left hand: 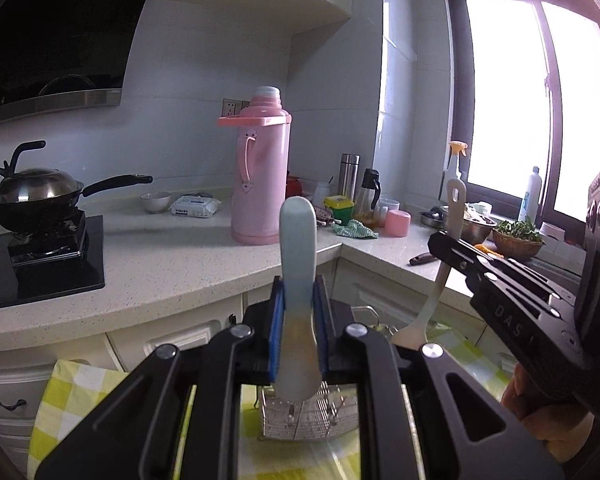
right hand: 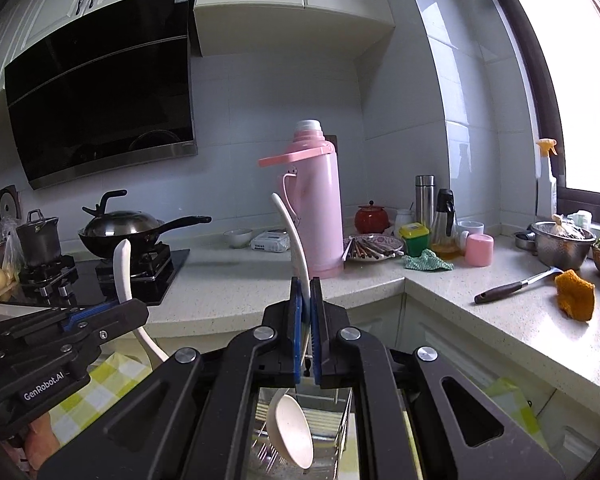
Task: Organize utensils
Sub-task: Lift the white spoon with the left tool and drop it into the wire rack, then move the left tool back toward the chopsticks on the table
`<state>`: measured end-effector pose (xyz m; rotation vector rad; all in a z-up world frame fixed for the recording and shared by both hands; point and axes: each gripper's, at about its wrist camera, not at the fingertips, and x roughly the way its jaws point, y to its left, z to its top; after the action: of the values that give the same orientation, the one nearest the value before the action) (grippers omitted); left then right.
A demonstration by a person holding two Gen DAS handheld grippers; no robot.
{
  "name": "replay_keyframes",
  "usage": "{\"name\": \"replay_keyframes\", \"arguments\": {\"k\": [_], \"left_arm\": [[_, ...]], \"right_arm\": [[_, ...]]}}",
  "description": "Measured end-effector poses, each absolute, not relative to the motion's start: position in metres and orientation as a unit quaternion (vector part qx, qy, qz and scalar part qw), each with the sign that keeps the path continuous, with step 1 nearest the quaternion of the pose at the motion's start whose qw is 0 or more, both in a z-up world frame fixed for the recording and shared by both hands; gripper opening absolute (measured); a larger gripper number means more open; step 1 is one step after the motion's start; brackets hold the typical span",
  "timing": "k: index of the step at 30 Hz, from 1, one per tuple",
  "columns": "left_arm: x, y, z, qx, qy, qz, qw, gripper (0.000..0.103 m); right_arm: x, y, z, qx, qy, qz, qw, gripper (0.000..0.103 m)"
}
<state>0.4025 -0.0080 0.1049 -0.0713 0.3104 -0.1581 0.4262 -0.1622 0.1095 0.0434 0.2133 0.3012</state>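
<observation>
My left claw (left hand: 299,316) is clamped on the handle of a pale blue spoon (left hand: 298,280), which stands upright between the blue pads. My right claw (right hand: 308,320) is clamped on the handle of a white ladle (right hand: 292,436); its bowl hangs below the claw. Under both claws is a metal rack (left hand: 308,416) on a yellow checked cloth (left hand: 72,396). Beyond them, a pink thermos (right hand: 320,208) stands on the surface (right hand: 236,280).

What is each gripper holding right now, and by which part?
Left gripper: pale spatula, clamped mid-handle. Right gripper: white spoon, clamped on its handle, bowl hanging below.
</observation>
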Motion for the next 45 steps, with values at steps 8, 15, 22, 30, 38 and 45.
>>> {"name": "replay_keyframes", "arguments": {"k": [8, 15, 22, 30, 38, 45], "left_arm": [[0.447, -0.01, 0.097, -0.051, 0.153, -0.086, 0.983, 0.014], [0.471, -0.011, 0.052, -0.043, 0.185, -0.07, 0.979, 0.014], [0.479, -0.002, 0.018, -0.05, 0.215, -0.056, 0.974, 0.015], [0.465, -0.004, 0.016, -0.046, 0.214, -0.059, 0.974, 0.04], [0.435, 0.016, 0.027, -0.069, 0.208, -0.021, 0.975, 0.055], [0.375, 0.045, 0.056, -0.053, 0.187, 0.045, 0.98, 0.079]], "right_arm": [[0.471, -0.161, 0.1, 0.049, 0.113, 0.158, 0.98, 0.007], [0.486, -0.157, 0.057, 0.038, 0.147, 0.153, 0.977, 0.007], [0.486, -0.165, 0.033, 0.04, 0.174, 0.147, 0.973, 0.008], [0.486, -0.171, 0.018, 0.046, 0.218, 0.138, 0.965, 0.012], [0.453, -0.182, 0.04, 0.054, 0.191, 0.126, 0.972, 0.065], [0.4, -0.198, 0.081, 0.051, 0.171, 0.109, 0.978, 0.067]]}}
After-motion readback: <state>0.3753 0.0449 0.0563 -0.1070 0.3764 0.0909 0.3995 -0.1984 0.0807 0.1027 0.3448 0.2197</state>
